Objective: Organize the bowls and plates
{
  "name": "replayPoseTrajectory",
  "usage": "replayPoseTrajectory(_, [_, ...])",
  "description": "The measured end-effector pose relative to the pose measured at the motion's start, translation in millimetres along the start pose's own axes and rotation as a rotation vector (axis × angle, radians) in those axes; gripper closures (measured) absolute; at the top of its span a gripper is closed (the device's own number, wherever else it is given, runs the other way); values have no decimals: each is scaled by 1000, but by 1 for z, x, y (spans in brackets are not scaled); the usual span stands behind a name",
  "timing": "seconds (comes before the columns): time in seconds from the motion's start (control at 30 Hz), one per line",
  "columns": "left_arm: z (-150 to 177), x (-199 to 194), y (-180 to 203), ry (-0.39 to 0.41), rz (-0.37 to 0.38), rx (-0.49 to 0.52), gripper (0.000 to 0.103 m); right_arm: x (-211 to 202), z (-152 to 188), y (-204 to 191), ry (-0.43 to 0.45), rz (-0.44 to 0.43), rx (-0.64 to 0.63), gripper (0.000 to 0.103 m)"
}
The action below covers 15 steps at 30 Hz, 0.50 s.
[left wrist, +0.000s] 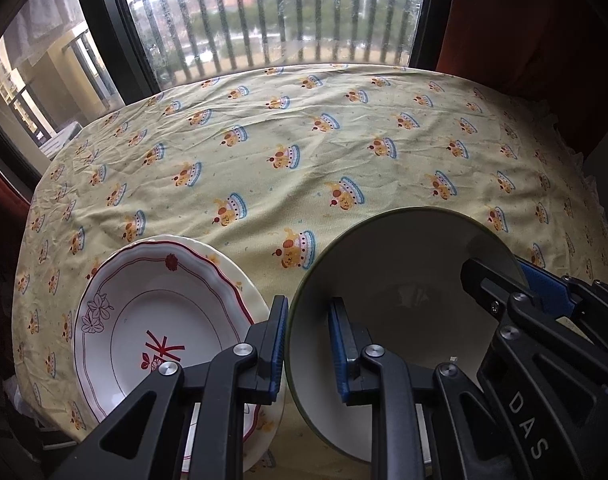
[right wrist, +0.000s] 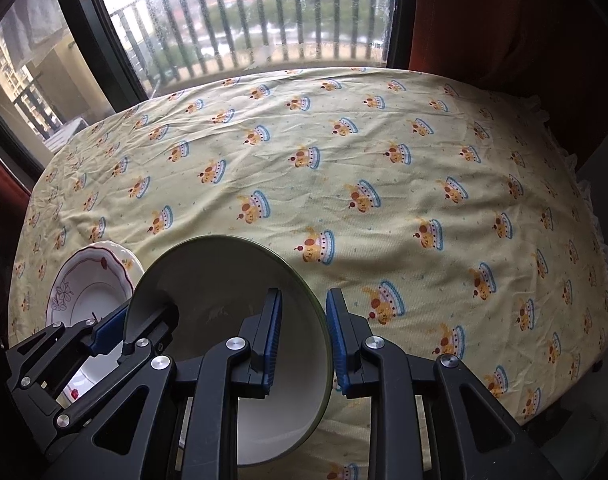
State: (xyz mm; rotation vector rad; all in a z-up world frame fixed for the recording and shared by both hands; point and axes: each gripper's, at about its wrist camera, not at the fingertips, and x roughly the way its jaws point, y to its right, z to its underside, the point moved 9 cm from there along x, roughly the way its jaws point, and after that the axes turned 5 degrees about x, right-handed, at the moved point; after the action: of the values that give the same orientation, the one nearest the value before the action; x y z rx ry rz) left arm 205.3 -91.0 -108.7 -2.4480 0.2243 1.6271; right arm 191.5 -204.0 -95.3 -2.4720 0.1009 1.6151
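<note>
bowl [left wrist: 388,280] rim between both tongs, beside plates [left wrist: 159,312]

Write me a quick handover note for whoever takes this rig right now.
Left gripper: jaws shut on one side of the green-rimmed bowl's rim.
Right gripper: jaws straddle the opposite rim; can't tell if they press.
Bowl: just right of the plates, low over the tablecloth; contact not visible.
Done: red-trimmed plate sits on the cream plate.
Left: set the bowl down, probably onto or beside that stack, then release.
</note>
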Motion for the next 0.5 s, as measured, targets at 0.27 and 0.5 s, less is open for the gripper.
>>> replayPoseTrajectory(0.27, [5,-4,0,-2,72,-16,62,-1,4,-8,-11,-27,4,37])
replayPoseTrajectory(0.5, [11,-14,3,29,135,0,40,-10,11,-9,0,-10,10,20])
